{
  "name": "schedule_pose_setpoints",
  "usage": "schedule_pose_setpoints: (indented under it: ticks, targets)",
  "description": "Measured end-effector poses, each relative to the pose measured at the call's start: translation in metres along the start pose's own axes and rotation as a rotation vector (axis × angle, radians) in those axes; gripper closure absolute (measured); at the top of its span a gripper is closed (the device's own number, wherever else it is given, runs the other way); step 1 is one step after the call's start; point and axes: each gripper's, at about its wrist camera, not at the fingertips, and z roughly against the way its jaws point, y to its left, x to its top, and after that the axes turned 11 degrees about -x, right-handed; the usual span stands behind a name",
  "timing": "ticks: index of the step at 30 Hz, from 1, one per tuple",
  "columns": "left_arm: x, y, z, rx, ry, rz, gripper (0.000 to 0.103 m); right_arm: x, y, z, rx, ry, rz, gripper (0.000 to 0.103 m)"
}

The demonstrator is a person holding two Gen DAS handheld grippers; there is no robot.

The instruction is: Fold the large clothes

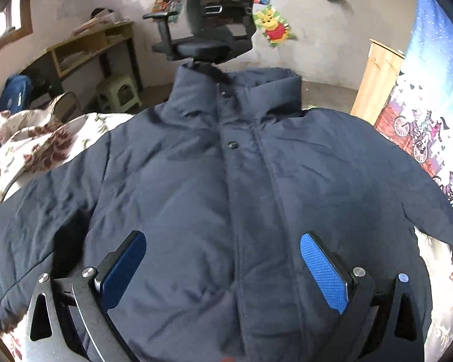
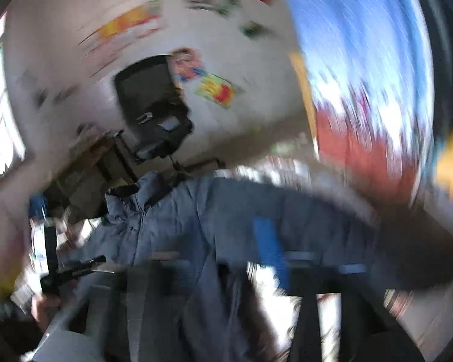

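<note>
Navy jacket (image 1: 214, 181) lies collar toward frame top, directly beneath the spread, empty left gripper (image 1: 223, 271); right gripper's state is lost in blur.

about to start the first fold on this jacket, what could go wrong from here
1. The navy puffer jacket is thick and puffy; the open left hand-held gripper might pinch only the top layer, so the fold could slip.
2. The right wrist view is heavily blurred, so the right hand-held gripper's aim looks uncertain; it could miss the sleeve.
3. The jacket lies on a rumpled floral quilt, which could drag along with it.
</note>
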Motion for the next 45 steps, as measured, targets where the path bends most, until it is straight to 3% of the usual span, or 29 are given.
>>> schedule_pose_setpoints:
  ticks: [5, 10, 12, 13, 15, 20, 24, 26, 31, 36, 42, 43, 45]
  targets:
    - [-0.016, -0.002, 0.006, -0.003, 0.014, -0.042, 0.0, -0.024, -0.073, -0.04, -0.002, 0.176, -0.41, 0.027]
    - [-0.037, -0.005, 0.016, -0.033, 0.033, -0.053, 0.0, -0.014, -0.111, -0.062, -0.051, 0.14, -0.609, 0.029]
    - [-0.043, -0.003, 0.02, -0.038, 0.041, -0.05, 0.0, -0.007, -0.118, -0.07, -0.086, 0.143, -0.67, 0.056]
    - [-0.045, -0.001, 0.022, -0.036, 0.041, -0.047, 0.0, -0.001, -0.118, -0.072, -0.108, 0.141, -0.667, 0.078]
    - [-0.047, 0.005, 0.028, -0.032, 0.033, -0.038, 0.0, 0.015, -0.106, -0.066, -0.153, 0.091, -0.58, 0.087]
    - [-0.043, 0.027, 0.05, 0.003, -0.025, -0.02, 0.0, 0.095, -0.036, -0.029, -0.253, -0.098, -0.159, 0.096]
    - [-0.039, 0.053, 0.07, 0.01, -0.078, 0.027, 0.0, 0.141, 0.05, 0.002, -0.231, -0.25, 0.223, 0.096]
    - [-0.04, 0.068, 0.078, 0.008, -0.094, 0.075, 0.0, 0.145, 0.102, 0.009, -0.196, -0.281, 0.408, 0.096]
    - [-0.043, 0.119, 0.087, -0.022, -0.1, 0.281, 0.0, 0.108, 0.22, 0.029, -0.078, -0.262, 0.833, 0.097]
    - [-0.06, 0.168, 0.099, -0.024, -0.144, 0.429, 0.0, 0.027, 0.277, 0.031, -0.002, -0.124, 1.107, 0.097]
    - [-0.083, 0.195, 0.098, 0.012, -0.109, 0.445, 0.0, -0.085, 0.252, 0.014, -0.035, 0.039, 1.307, 0.095]
    - [-0.086, 0.196, 0.097, 0.021, -0.099, 0.438, 0.0, -0.096, 0.245, 0.012, -0.037, 0.07, 1.322, 0.089]
    - [-0.087, 0.196, 0.096, 0.015, -0.094, 0.425, 0.0, -0.109, 0.234, 0.011, 0.001, 0.124, 1.305, 0.066]
